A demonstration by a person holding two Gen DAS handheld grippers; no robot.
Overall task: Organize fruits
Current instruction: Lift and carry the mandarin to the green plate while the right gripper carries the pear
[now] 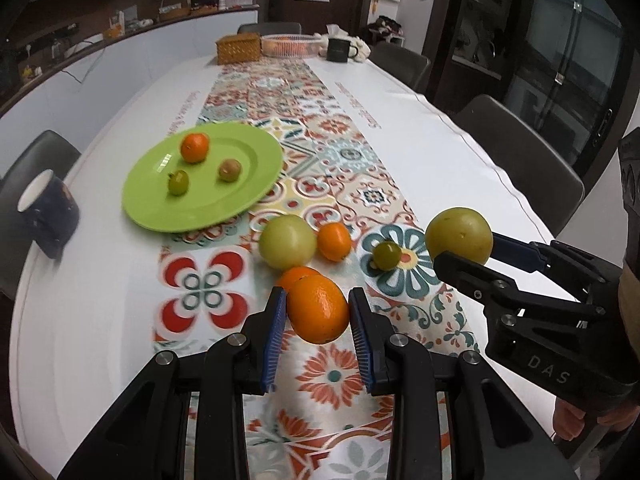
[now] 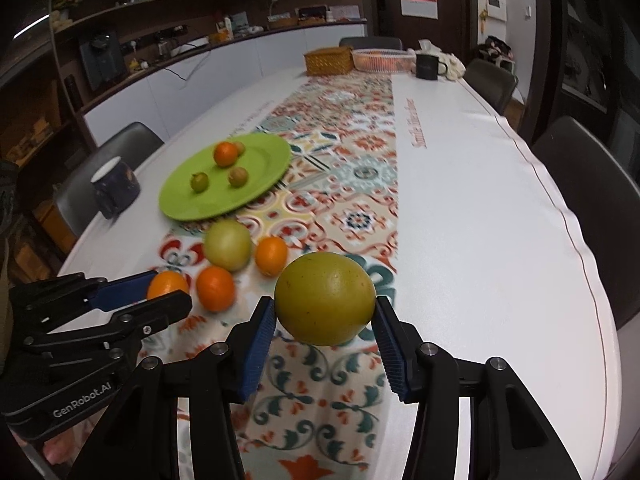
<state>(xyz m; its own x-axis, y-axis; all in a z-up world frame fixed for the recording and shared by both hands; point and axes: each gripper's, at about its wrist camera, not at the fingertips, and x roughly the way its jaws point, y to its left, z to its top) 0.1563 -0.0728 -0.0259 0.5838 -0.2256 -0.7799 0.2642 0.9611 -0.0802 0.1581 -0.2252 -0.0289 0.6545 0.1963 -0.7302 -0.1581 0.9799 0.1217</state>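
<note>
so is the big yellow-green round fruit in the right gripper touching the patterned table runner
Apart. In the right wrist view the big yellow-green round fruit hangs clamped between the right gripper pads, with patterned table runner visible beneath its underside.

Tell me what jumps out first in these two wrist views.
Both grippers are loaded: the left gripper clamps an orange and the right gripper holds a big yellow-green fruit, each lifted clear of the patterned runner. Beyond them, to the left, a bright green plate already carries a few small fruits, with more fruit loose on the runner in between.
</note>
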